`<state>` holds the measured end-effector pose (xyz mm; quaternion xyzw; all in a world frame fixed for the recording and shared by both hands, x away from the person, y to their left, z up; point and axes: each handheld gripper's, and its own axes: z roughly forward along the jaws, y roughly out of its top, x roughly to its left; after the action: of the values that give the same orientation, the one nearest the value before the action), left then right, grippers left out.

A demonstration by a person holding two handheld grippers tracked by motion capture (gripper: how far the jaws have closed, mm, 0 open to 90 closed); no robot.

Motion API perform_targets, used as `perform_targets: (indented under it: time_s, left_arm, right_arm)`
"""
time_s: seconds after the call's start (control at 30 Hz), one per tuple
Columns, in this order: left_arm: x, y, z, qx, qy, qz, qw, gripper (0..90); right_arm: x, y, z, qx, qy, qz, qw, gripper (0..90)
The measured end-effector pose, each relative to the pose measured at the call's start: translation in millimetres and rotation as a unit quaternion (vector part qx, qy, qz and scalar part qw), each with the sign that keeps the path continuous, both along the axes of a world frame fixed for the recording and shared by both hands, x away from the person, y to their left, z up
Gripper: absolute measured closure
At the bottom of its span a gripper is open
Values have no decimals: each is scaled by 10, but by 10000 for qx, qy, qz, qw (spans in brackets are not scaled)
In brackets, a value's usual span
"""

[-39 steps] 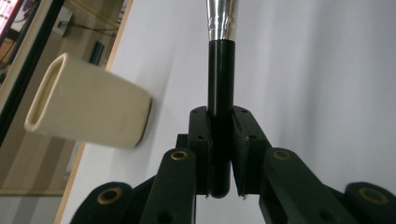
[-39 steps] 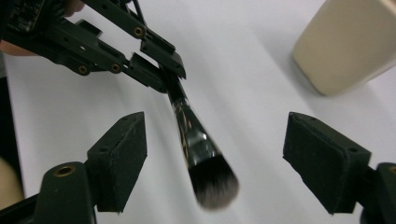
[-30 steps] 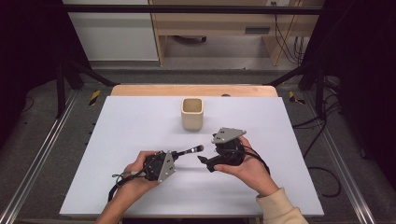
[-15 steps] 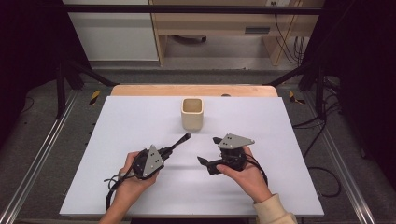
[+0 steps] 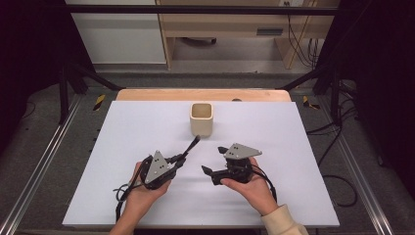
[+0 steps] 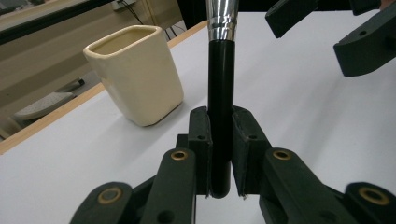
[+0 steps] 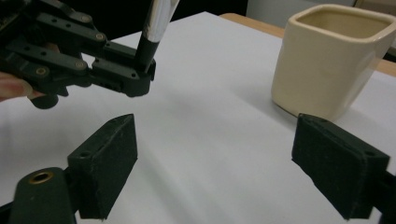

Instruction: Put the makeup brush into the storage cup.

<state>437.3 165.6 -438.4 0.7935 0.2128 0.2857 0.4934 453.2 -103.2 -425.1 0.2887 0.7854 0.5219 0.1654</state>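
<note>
High view looking down over the white table (image 5: 147, 127), gripper views sitting close and low, both sharing the cream cup (image 6: 135, 74).

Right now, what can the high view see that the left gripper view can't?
High view alone: the person's two hands, the whole white table, the wooden bench beyond it, and the left claw from outside.

Left gripper view alone: close up, the pads pressing both sides of the brush, with its black handle meeting a silver collar.

Both: the cream cup standing upright beyond the brush, and the right claw, with its jaws apart and nothing between them.
</note>
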Motion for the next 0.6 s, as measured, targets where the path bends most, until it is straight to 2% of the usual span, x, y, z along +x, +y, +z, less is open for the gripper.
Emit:
perform_targets:
  time_s: [0.1,0.23,0.3,0.47,0.5,0.6]
  left_arm:
    - [-16,-22,-1,-181,30,-47,9998,788]
    - [-36,-54,-3,-290,29,-138,9995,788]
    - [-51,-75,1,-370,-3,-148,9992,788]
    - [-59,-78,15,-514,97,-164,9985,789]
    - [-57,-79,10,-610,136,-164,9979,788]
    - [-50,-82,-2,-717,175,-205,9971,788]
  right_arm:
    - [1,2,10,137,-9,25,9999,184]
    - [-11,-9,31,329,28,65,9994,242]
    - [-10,-12,38,393,19,131,9991,235]
    - [-20,-2,58,485,-15,141,9987,244]
    - [-23,-2,61,497,-27,125,9987,248]
    - [-28,-7,68,596,-43,115,9981,264]
